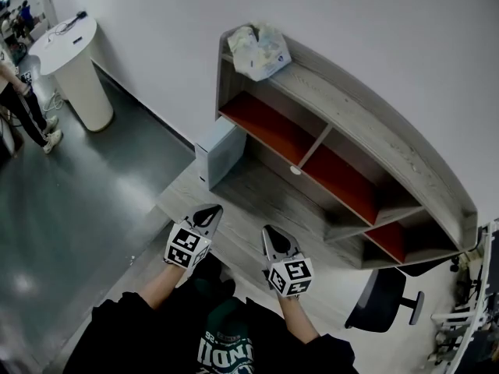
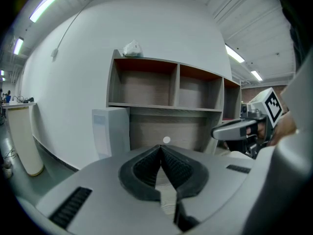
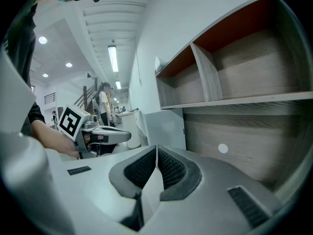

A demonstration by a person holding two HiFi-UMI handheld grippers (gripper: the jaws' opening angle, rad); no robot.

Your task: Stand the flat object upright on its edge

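The shelf unit [image 1: 366, 123] is grey wood with visible grain, and its inner panels are matt red. The white box [image 1: 220, 150] looks smooth. The floor [image 1: 70, 201] is dark and glossy.

Grey wooden shelf unit [image 1: 366, 123] with red-lined compartments stands against the white wall. Crumpled plastic bag [image 1: 257, 51] rests on its top, left end. Round white pedestal table [image 1: 74, 65] stands well apart to the left. Dark office chair [image 1: 382, 298] at lower right.
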